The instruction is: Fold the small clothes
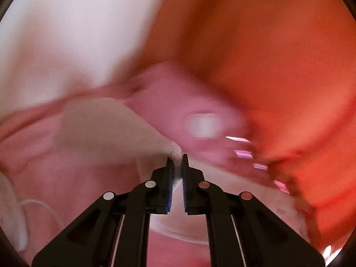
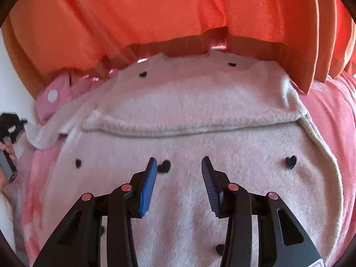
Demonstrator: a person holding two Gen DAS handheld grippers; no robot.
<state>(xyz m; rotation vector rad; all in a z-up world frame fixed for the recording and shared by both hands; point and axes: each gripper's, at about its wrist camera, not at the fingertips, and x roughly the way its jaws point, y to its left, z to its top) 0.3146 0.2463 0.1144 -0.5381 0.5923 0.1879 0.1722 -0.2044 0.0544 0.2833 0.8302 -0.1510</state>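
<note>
An orange curtain point(image 2: 178, 11) fills the background above a pink blanket point(image 2: 329, 115), on which the clothes are laid; a white wall point(image 1: 66, 33) is seen at 10 o'clock in the left wrist view, which is heavily motion-blurred.

The left gripper point(image 1: 177, 160) is seen clamped together on a corner of the cream garment point(image 1: 106, 124); the fabric is pinched between the blue pads and is drawn up toward 10 o'clock from the tips. A pink polka-dot cloth point(image 1: 178, 102) is seen just past the tips at 12 to 1 o'clock, blurred. A white cord point(image 1: 20, 218) is seen at 8 o'clock.

The right gripper point(image 2: 179, 163) is seen with jaws apart, nothing between the pads, above the cream fleece garment point(image 2: 189, 138), which is spread flat with a folded edge running across at 12 o'clock from the tips. Small black hearts point(image 2: 291, 161) are scattered on the fleece; one sits just beside the left pad. Contact with the fabric cannot be told. The polka-dot cloth point(image 2: 53, 98) is seen at 10 o'clock, at the garment's far corner. At 9 o'clock a dark device point(image 2: 9, 124) and part of a hand point(image 2: 10, 151) are partly visible at the edge.
</note>
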